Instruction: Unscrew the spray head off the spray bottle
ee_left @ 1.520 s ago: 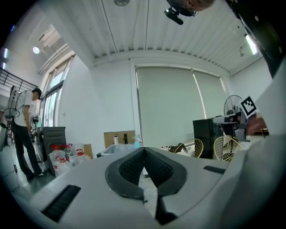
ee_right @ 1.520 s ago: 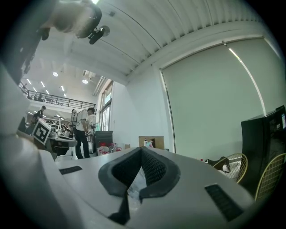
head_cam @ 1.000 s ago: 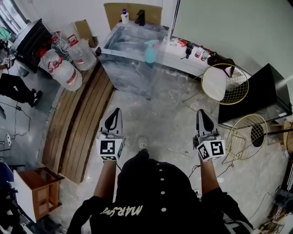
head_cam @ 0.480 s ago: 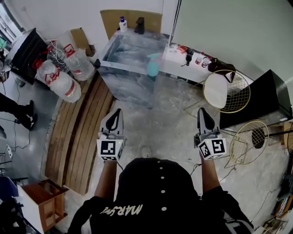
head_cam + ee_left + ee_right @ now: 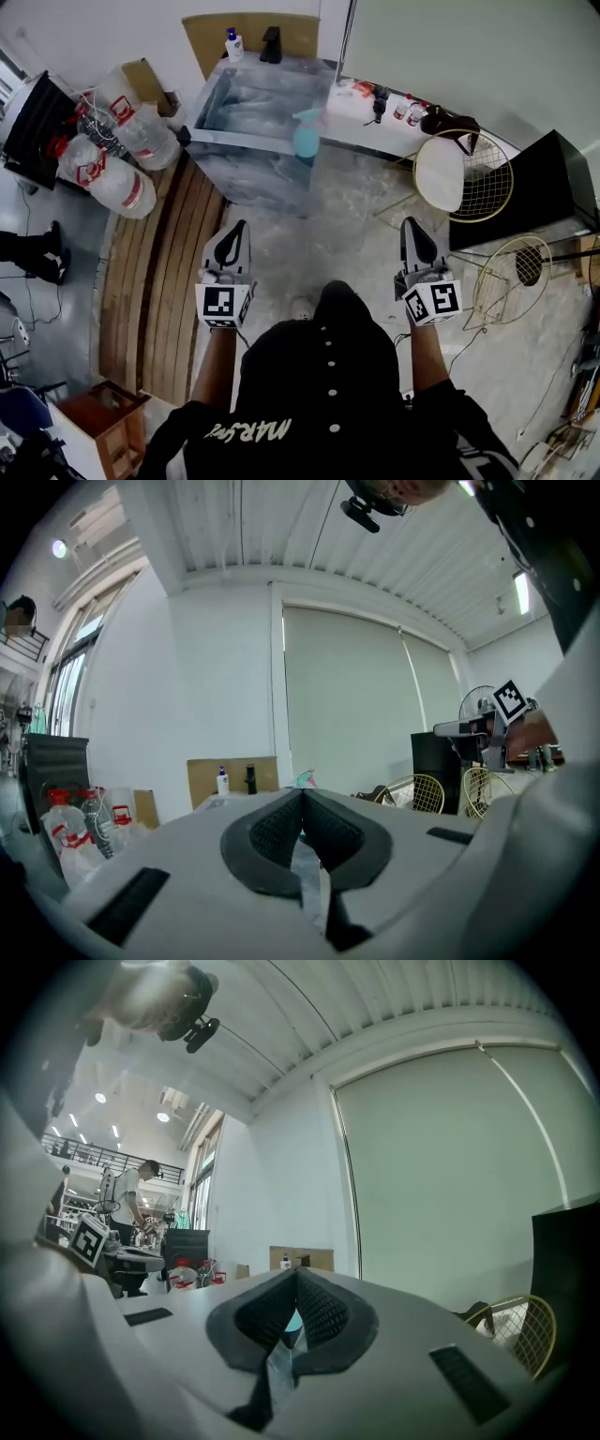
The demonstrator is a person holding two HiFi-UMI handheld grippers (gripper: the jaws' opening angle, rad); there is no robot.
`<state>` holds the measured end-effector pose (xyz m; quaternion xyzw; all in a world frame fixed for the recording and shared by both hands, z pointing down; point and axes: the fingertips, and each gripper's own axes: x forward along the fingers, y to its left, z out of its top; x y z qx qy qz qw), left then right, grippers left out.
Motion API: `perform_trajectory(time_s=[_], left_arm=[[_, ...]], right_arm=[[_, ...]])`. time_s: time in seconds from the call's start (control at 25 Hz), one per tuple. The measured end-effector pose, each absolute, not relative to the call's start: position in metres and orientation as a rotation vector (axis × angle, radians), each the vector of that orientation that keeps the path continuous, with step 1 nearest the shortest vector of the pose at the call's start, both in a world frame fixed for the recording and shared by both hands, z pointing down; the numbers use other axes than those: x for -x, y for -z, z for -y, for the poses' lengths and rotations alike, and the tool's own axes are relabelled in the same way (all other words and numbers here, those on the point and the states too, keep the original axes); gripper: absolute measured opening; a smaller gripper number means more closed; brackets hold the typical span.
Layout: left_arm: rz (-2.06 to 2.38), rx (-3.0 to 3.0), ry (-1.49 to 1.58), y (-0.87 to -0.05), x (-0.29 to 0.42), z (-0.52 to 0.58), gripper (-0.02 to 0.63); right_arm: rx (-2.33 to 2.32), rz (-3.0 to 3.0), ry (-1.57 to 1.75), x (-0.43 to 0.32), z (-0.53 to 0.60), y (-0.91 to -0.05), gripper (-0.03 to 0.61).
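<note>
A teal spray bottle (image 5: 307,134) with a pale spray head stands near the front edge of a grey marbled table (image 5: 246,112), far ahead of both hands. My left gripper (image 5: 235,236) is held out over the floor, shut with nothing in it. My right gripper (image 5: 413,232) is level with it on the other side, also shut and empty. In the left gripper view only the spray head's tip (image 5: 305,780) peeks above the closed jaws. In the right gripper view a sliver of the teal bottle (image 5: 292,1322) shows between the pads, far off.
Large water jugs (image 5: 105,164) lie left of the table beside a wooden plank ramp (image 5: 155,281). Wire chairs (image 5: 466,174) and a black box (image 5: 539,187) stand at the right. A small bottle (image 5: 232,43) and a dark object sit at the table's far end.
Both grippers and the person have advanced toward the table; the table and bottle have shifted slightly up and left in the head view. Both grippers stay shut.
</note>
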<state>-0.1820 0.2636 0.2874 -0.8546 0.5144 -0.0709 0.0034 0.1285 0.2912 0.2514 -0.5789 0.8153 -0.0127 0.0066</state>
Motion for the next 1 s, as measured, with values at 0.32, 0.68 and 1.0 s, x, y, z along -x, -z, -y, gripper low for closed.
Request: perform_trajectory(time_s=[0.32, 0.68, 1.0], left_arm=[[-1.595, 2.705, 0.260, -0.301, 0.166, -0.216, 0.025], [-1.612, 2.707, 0.247, -0.305, 0.146, -0.123, 0.025], [-1.629, 2.679, 0.266, -0.295, 0.123, -0.046, 0.025]], right_arm=[[1.804, -2.531, 0.043, -0.141, -0.241, -0.259, 0.011], [1.734, -2.581, 0.031, -0.152, -0.136, -0.263, 0.011], [1.656, -2.616, 0.023, -0.175, -0.040, -0.251, 0.011]])
